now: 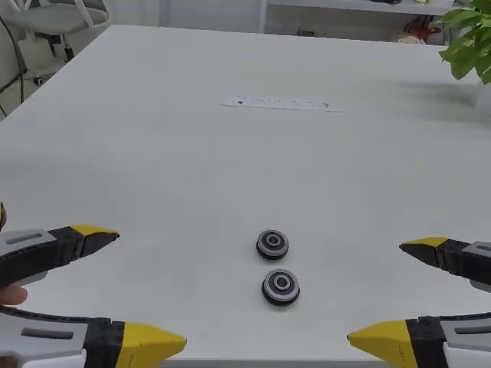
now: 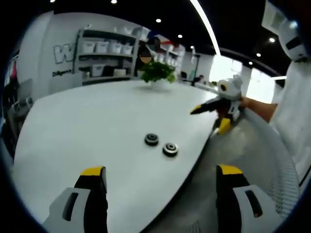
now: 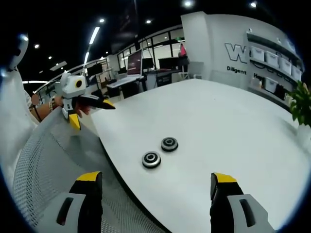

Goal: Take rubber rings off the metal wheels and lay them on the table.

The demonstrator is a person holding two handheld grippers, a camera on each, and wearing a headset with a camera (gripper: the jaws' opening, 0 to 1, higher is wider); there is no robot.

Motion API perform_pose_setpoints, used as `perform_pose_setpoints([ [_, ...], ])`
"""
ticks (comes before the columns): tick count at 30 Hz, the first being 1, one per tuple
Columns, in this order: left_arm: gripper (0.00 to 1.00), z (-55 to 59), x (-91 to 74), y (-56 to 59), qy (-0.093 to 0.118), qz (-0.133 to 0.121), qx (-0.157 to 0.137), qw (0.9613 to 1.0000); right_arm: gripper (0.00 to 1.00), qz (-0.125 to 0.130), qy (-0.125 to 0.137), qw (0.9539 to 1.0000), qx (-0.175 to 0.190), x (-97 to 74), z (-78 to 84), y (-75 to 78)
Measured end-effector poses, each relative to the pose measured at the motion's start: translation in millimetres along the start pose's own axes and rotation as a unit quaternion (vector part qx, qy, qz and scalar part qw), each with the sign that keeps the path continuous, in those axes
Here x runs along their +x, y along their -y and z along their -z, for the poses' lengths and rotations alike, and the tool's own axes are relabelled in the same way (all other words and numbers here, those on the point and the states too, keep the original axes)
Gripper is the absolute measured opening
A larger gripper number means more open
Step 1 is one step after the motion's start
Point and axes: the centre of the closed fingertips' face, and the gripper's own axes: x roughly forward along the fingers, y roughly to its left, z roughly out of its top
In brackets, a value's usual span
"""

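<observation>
Two small metal wheels with dark rubber rings lie flat near the front edge of the white table (image 1: 230, 169): a far wheel (image 1: 272, 244) (image 2: 151, 140) (image 3: 169, 143) and a near wheel (image 1: 281, 287) (image 2: 170, 149) (image 3: 151, 159). My left gripper (image 1: 146, 290) (image 2: 160, 171) hovers open to the left of them, nothing between its yellow-tipped jaws. On the right my right gripper (image 1: 377, 292) (image 3: 156, 177) is open too, and empty. Both are well apart from the wheels. Each gripper view catches the other gripper: the right gripper (image 2: 214, 109) and the left gripper (image 3: 90, 104).
A white printed strip (image 1: 280, 103) lies flat mid-table, farther back. A green plant (image 1: 468, 38) (image 2: 156, 73) stands at the far right corner. A chair (image 1: 54, 19) is beyond the far left edge. Shelves line the back wall.
</observation>
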Motion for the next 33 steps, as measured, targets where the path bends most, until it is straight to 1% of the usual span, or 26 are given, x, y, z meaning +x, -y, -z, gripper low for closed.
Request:
perform_pose_setpoints([
  [10, 0.94, 1.5, 0.2, -0.6, -0.003, -0.001, -0.002, 1.0, 0.91, 0.002, 0.0, 1.0, 0.003, -0.3, 0.8, 1.0],
  [15, 0.94, -0.3, 0.2, 0.3, 0.004, 0.003, -0.006, 1.0, 0.91, 0.004, -0.001, 1.0, 0.001, -0.6, 1.1, 1.9],
  [20, 0.93, 1.5, 0.6, -0.1, 0.0, 0.004, -0.006, 1.0, 0.9, 0.005, -0.003, 1.0, 0.002, -0.7, 1.8, 1.9],
  [29, 0.92, 1.9, 0.3, -1.6, 0.001, 0.002, -0.009, 1.0, 0.89, 0.003, -0.009, 0.9999, 0.002, -0.1, 3.8, 1.2],
  [33, 0.92, 3.2, 0.7, -1.4, -0.003, 0.002, -0.007, 1.0, 0.89, 0.0, -0.013, 0.9999, 0.002, 0.5, 5.0, 0.3],
])
